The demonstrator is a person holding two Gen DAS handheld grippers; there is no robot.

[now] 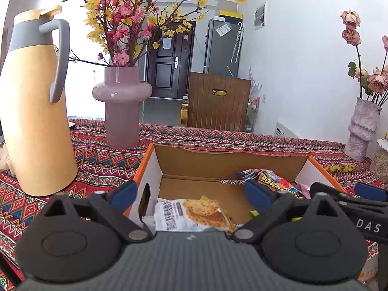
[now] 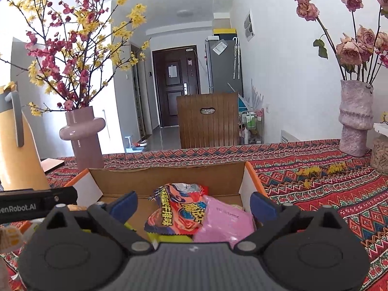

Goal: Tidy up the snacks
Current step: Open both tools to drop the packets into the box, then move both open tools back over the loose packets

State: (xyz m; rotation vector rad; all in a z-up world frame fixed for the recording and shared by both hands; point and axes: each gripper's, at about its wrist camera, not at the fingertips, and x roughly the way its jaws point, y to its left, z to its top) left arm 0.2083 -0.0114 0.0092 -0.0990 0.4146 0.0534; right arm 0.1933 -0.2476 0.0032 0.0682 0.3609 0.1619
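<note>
An open cardboard box (image 1: 225,162) with orange outer sides stands on the patterned tablecloth; it also shows in the right wrist view (image 2: 167,177). In it lie a white snack pack with a cracker picture (image 1: 194,214), a red-orange snack bag (image 2: 180,209) and a pink packet (image 2: 224,220). My left gripper (image 1: 191,191) is open and empty over the box's near left corner. My right gripper (image 2: 194,202) is open and empty above the red-orange bag and pink packet. The right gripper's body shows in the left wrist view (image 1: 349,198).
A tan thermos jug (image 1: 36,111) stands left of the box. A pink vase with blossom branches (image 1: 122,111) stands behind it. A textured vase of dried roses (image 2: 355,118) and a jar (image 2: 380,155) stand at the far right. A wooden chair (image 2: 208,121) is behind the table.
</note>
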